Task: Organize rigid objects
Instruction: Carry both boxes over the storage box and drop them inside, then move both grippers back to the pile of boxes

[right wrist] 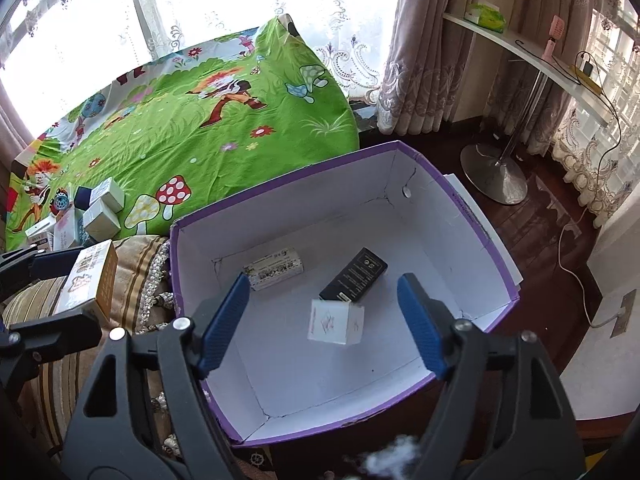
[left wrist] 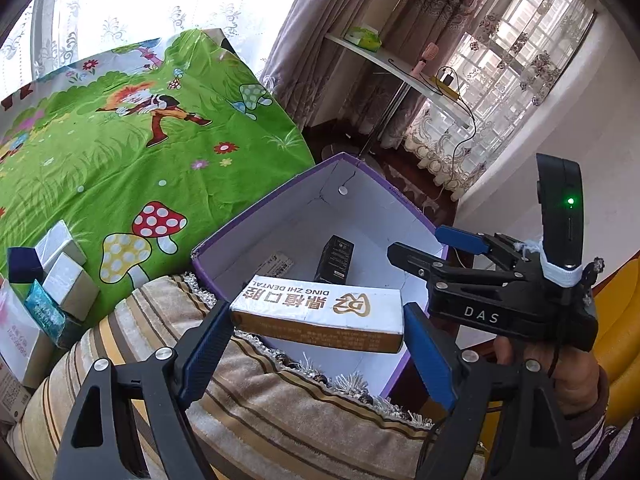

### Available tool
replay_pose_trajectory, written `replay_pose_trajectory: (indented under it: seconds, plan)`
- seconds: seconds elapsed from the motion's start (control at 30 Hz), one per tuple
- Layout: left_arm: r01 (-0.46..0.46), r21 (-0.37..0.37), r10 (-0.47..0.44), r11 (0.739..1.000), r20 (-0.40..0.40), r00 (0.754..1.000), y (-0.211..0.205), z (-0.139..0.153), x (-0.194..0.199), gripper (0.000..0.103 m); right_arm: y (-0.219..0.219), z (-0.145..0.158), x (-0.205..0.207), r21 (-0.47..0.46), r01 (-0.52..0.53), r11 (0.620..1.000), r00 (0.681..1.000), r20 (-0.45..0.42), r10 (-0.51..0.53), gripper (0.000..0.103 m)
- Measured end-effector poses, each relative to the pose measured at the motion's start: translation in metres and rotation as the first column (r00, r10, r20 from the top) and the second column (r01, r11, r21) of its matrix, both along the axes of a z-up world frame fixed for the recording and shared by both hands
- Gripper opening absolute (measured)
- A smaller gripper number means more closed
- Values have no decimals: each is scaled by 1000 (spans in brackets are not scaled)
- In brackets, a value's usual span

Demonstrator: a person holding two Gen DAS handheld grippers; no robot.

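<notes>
Right wrist view. The right tool [right wrist: 324, 320] hangs over a purple box [right wrist: 472, 220] with a white interior, its blue pads [right wrist: 226, 322] spread wide and pressing on nothing. A small white carton [right wrist: 336, 322] appears between the pads, tilted, above the box floor. On the floor lie a black carton [right wrist: 354, 274] and a white printed carton [right wrist: 276, 268], apart. At left, the left tool [right wrist: 48, 288] grips a gold-and-white carton [right wrist: 90, 280] over a striped cushion [right wrist: 136, 260]. Further cartons [right wrist: 102, 208] rest on a green cartoon sheet [right wrist: 208, 136].
</notes>
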State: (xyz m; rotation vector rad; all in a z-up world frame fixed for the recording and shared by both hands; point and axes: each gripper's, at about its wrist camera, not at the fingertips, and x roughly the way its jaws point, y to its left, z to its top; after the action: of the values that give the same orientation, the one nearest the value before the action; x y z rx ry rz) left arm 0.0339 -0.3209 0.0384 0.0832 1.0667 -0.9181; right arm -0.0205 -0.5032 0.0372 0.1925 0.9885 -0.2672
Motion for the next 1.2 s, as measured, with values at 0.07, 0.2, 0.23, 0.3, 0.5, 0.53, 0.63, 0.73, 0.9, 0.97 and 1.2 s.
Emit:
replay_pose_trajectory:
  seconds: [0.07,0.2,0.23,0.3,0.5,0.53,0.63,0.73,0.9,0.97,1.2]
  plan:
    - [-12,-10,12,1000,-3,1000,2,1,1,86,0,0,0,7,-1,1000,1000,-1,1,81]
    - [-24,-20,24,1000,13,1000,7,4,1,86,4,-1,2,16,-20,1000,1000,-6,20,82]
    - [-20,-21,20,1000,17,1000,8,5,0,86,5,-1,3,16,-24,1000,1000,-6,24,82]
    - [-17,-23,17,1000,17,1000,9,5,-1,86,7,0,3,18,-29,999,1000,-4,29,82]
    - [-64,-25,65,998,29,997,26,9,2,86,12,3,3,19,-38,999,999,-1,38,82]
    - [-79,-26,80,997,28,996,30,10,3,86,13,3,4,21,-41,999,999,-1,41,82]
    - [-122,-35,123,992,31,992,45,10,5,86,20,5,6,37,-62,997,998,6,62,82]
    - [-170,-37,171,985,35,985,63,10,7,86,32,7,10,43,-92,995,996,8,92,82]
    - [-244,-50,246,969,49,968,95,12,9,86,55,7,18,49,-158,986,987,5,158,82]
    - [-271,-57,273,961,50,961,109,13,9,86,64,7,20,52,-180,982,984,1,181,82]
    - [-375,-82,378,923,21,926,165,10,9,86,90,9,28,55,-243,968,970,-5,244,82]
